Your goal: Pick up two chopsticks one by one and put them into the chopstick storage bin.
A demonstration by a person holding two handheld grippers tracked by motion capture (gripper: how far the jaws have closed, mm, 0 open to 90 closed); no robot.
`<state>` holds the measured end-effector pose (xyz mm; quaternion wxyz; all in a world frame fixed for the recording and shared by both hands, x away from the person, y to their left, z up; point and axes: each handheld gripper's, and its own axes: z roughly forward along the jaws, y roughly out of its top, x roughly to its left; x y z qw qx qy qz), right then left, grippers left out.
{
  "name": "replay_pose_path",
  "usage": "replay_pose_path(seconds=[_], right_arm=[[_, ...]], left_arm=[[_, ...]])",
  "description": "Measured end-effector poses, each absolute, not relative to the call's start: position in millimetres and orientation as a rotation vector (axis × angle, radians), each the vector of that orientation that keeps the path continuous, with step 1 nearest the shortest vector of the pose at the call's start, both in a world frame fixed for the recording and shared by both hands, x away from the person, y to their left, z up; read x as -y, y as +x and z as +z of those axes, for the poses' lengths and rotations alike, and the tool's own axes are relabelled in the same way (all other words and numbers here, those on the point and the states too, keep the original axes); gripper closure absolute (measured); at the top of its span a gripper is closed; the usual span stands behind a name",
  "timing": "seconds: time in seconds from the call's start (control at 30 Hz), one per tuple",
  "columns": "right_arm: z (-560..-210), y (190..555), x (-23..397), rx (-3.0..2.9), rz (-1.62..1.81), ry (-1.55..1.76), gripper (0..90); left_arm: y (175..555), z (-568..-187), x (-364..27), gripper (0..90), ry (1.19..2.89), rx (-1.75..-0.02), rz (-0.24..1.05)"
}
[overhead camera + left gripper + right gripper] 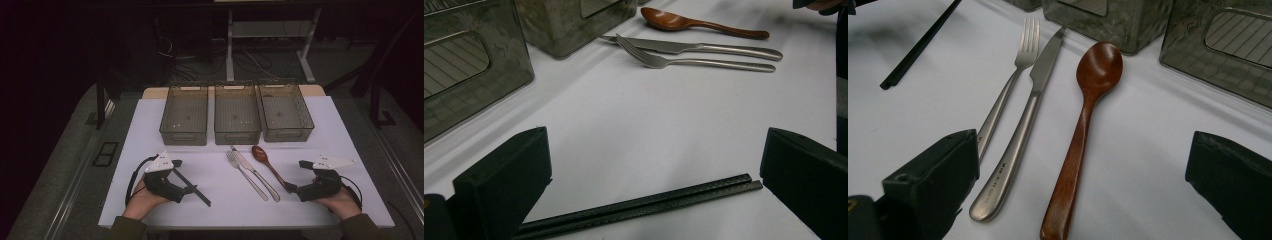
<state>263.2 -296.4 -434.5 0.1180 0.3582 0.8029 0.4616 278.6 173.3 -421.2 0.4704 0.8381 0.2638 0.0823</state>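
1. The left gripper [176, 186], held in the person's left hand [141, 201], rests on the white table top [150, 125] with its jaws spread wide and nothing between the pads
2. A pair of black, slim chopsticks [191, 187] lies right at that gripper; in the left gripper view the chopsticks [639, 206] cross the gap between the two jaws, long axis running from one jaw to the other, so a squeeze would meet them end-on, not across their width
3. Toward the middle lie a silver metal fork [245, 175] and a silver metal table knife [255, 171] side by side, tines and blade toward the bins
4. Just right of the knife is a reddish-brown wooden spoon [269, 166], bowl toward the bins, handle end reaching the right gripper
5. Behind the cutlery stand three smoky translucent plastic bins [236, 119] in a row, apparently holding no cutlery
6. The right gripper [295, 177], in the person's right hand [342, 200], has its jaws wide apart and grips nothing; in the right gripper view the spoon [1083, 135] runs lengthwise between the jaws, straight away from them
7. My reading: each hand is nearest its own item, and the right one is better lined up for a pinch across the handle
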Motion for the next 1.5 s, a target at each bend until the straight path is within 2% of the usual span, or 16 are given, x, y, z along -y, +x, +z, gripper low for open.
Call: replay_pose_path(seconds=[0.3, 0.5, 0.7, 1.0, 1.23, 1.4, 1.5], right_arm=[[-433.6, 263.9, 297.2, -2.352, 1.382, 1.047, 0.3], [-433.3, 264.1, 296.4, -2.351, 1.371, 1.046, 0.3], [-433.5, 264.4, 296.7, -2.348, 1.369, 1.056, 0.3], [-433.8, 263.3, 298.7, -2.346, 1.347, 1.071, 0.3], [-432.7, 265.1, 298.7, -2.344, 1.372, 1.062, 0.3], [-432.7, 265.8, 299.4, -2.345, 1.379, 1.069, 0.3], [-432.4, 265.1, 299.2, -2.343, 1.379, 1.07, 0.3]], left_arm=[[281.6, -419.4, -176.3, 0.1, 2.059, -0.656, 0.209], [288.3, -417.8, -179.9, 3.4, 2.081, -0.656, 0.223], [299.1, -415.8, -185.5, 14.6, 2.063, -0.686, 0.235], [312.3, -416.5, -197.0, 21.5, 2.042, -0.741, 0.277], [323.2, -418.7, -203.2, 31.9, 2.053, -0.757, 0.293], [332.6, -416.0, -210.3, 45.4, 2.054, -0.774, 0.339], [338.4, -416.4, -214.3, 57.4, 2.066, -0.8, 0.349]])
